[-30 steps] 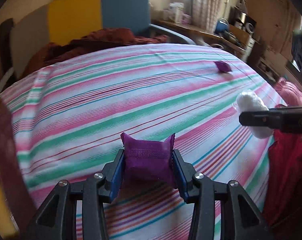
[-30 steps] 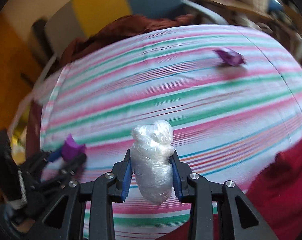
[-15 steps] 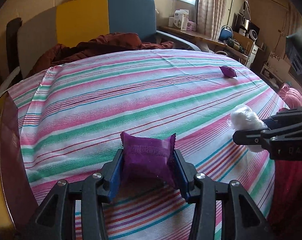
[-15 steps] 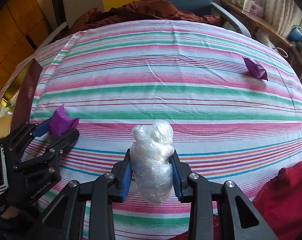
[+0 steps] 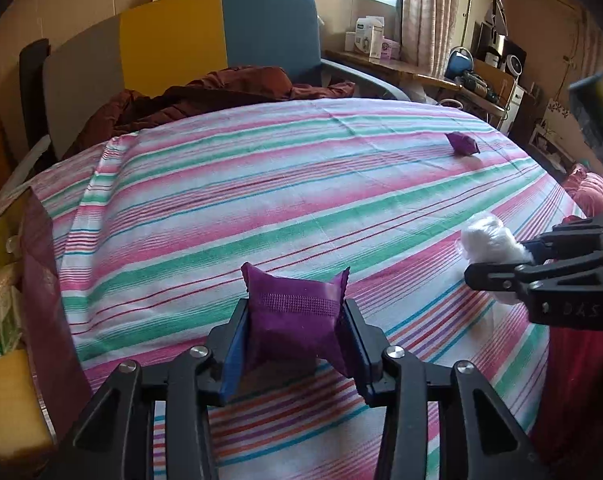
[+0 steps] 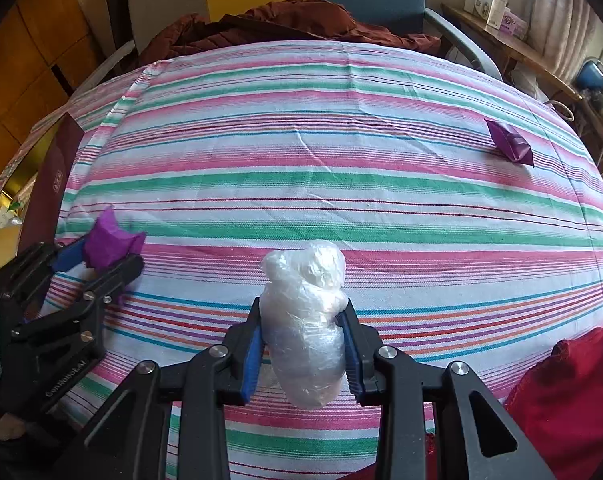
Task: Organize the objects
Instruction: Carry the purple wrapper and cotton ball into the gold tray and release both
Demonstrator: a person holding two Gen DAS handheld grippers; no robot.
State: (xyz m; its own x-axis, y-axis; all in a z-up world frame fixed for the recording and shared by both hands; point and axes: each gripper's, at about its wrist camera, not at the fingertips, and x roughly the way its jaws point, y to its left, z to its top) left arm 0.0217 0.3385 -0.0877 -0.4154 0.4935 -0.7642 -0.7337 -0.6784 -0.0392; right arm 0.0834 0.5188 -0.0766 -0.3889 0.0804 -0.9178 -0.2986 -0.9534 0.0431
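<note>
My left gripper [image 5: 295,338] holds a purple pillow-shaped packet [image 5: 293,308] just above the striped bedsheet [image 5: 261,200]; its jaws are closing, pads pressed on the packet's sides. In the right wrist view that gripper [image 6: 101,258] and its packet [image 6: 111,240] sit at the left. My right gripper [image 6: 303,332] is shut on a white plastic-wrapped bundle [image 6: 305,292], which sticks up past the fingertips. The left wrist view shows this bundle [image 5: 485,238] at the right edge. A second purple packet [image 5: 463,144] [image 6: 509,144] lies alone on the sheet, far right.
A rumpled brown quilt [image 5: 221,92] lies at the headboard end under grey, yellow and blue panels. A maroon box [image 6: 49,184] stands at the left bed edge. Red cloth [image 6: 573,392] bunches at the near right. A cluttered shelf [image 5: 401,68] runs along the far wall.
The right gripper with the white bundle has sunk a little and rolled, and its blur is gone. The left gripper has stayed put with the purple packet.
</note>
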